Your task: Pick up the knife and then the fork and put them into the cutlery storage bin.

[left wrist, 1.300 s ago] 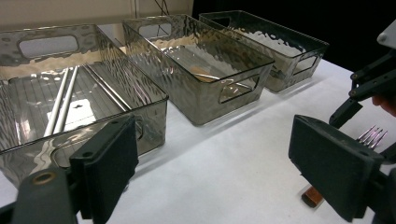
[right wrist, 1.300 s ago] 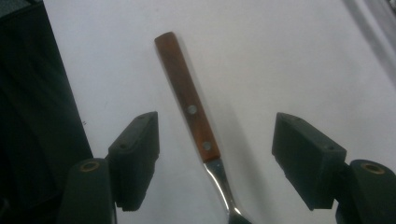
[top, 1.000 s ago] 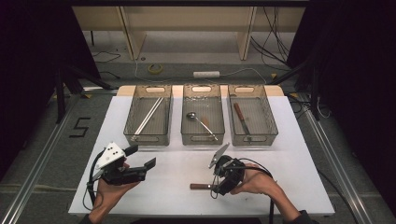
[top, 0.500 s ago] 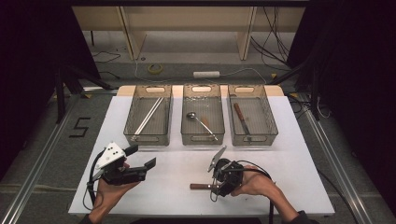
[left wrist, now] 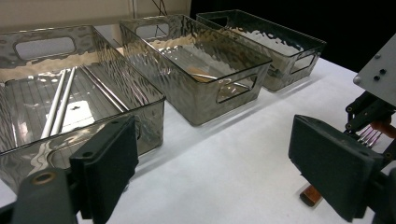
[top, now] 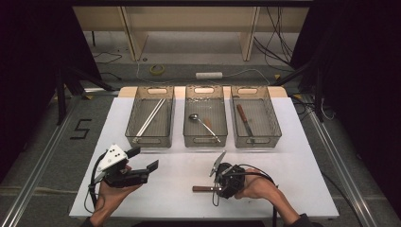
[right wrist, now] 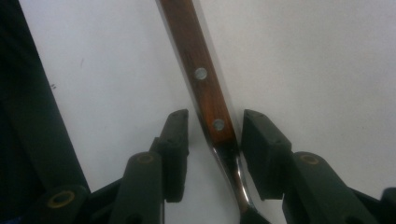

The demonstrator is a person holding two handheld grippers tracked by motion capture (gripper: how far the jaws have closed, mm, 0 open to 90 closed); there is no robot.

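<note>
On table: 3 bins, 2 tools.

Your white table carries three clear bins in a row along the far side: left bin, middle bin, right bin. A wooden-handled utensil lies flat near your edge.

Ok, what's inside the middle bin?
The middle bin holds a metal ladle, bowl toward the far end. Its wavy wall blurs anything else low inside in the left gripper view.
</note>
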